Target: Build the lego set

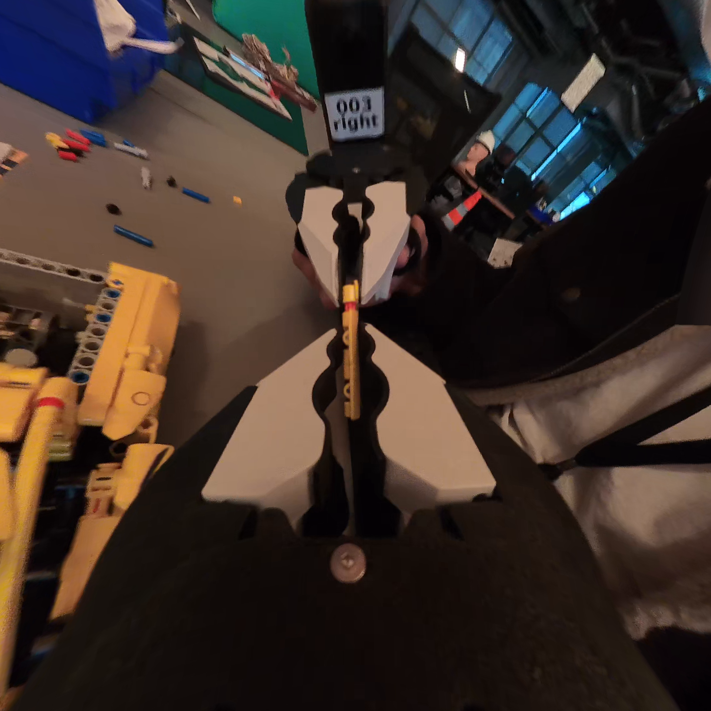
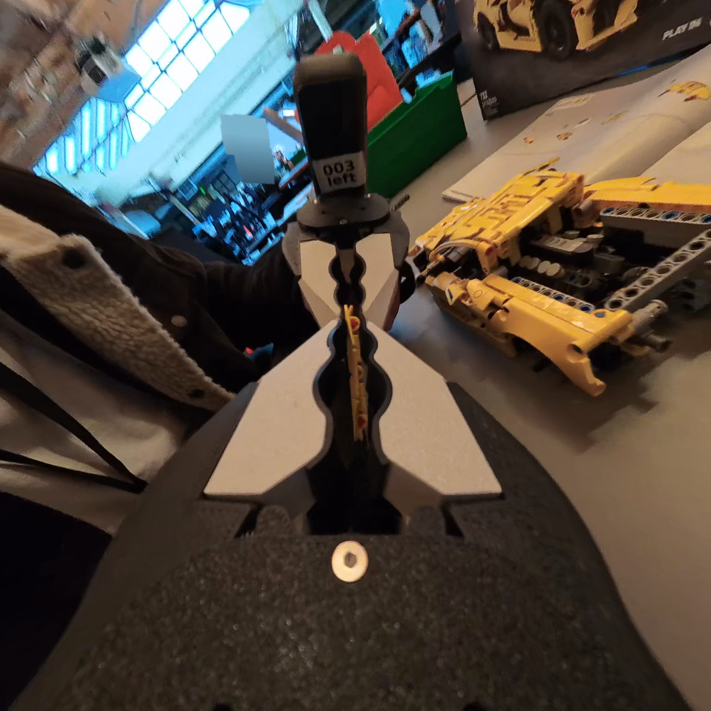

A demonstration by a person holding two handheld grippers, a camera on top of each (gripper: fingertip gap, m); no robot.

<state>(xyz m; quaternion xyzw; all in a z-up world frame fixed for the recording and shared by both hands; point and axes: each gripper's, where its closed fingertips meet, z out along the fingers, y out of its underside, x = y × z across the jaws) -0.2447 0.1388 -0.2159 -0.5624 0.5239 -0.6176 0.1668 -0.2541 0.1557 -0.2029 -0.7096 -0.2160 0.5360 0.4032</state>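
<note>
Both grippers (image 1: 351, 331) (image 2: 352, 327) clamped on yellow beam (image 1: 352, 369).

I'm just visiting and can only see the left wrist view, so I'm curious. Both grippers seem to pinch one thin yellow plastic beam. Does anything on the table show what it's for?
Observer: Yes. In the right wrist view, an open white instruction booklet lies behind the half-built yellow lego car. The thin yellow beam probably belongs to that car.
Operator: Is there a box too?
Observer: A dark cardboard box with a picture of a yellow car on it stands beyond the booklet.
Operator: Does the car look finished?
Observer: No. Its middle is open, and a long grey holed beam slants across it.
</note>
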